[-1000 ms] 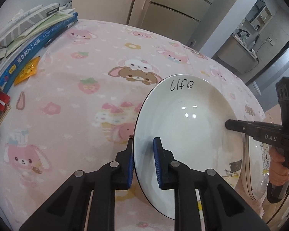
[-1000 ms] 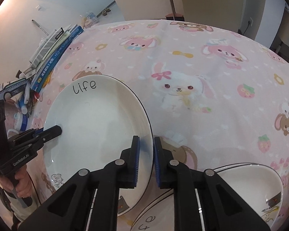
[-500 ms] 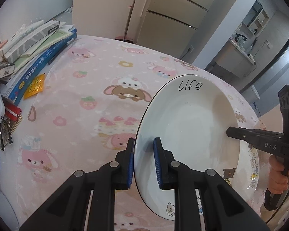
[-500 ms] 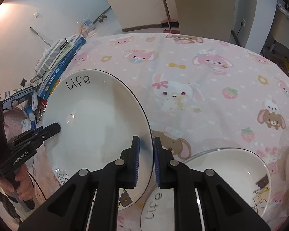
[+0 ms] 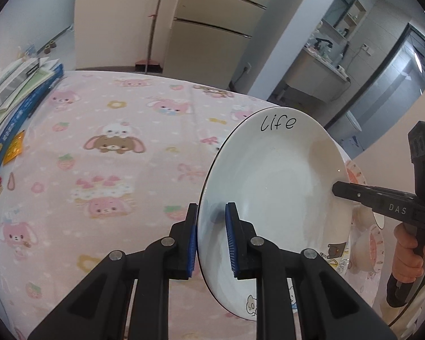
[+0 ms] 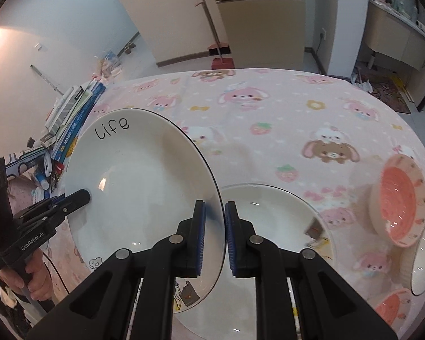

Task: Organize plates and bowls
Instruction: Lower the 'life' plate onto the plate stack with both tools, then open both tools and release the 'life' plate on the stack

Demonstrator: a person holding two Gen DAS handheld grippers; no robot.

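Item: white "life" plate (image 5: 272, 187), held aloft above pink surface (image 5: 99, 147), gripped at opposite rims for balance.
Left tool (image 5: 211, 238): clamped on rim.
Right tool (image 6: 214, 238): rim between pads, apparently pinched.
Below: 1 matching plate (image 6: 272, 221); pink bowl (image 6: 399, 201) alongside.

The white plate (image 5: 272, 187) reads "life" near its far rim. The right gripper (image 5: 337, 191) reads "DAS"; the left gripper (image 6: 83, 197) reads "GenRobot.AI".
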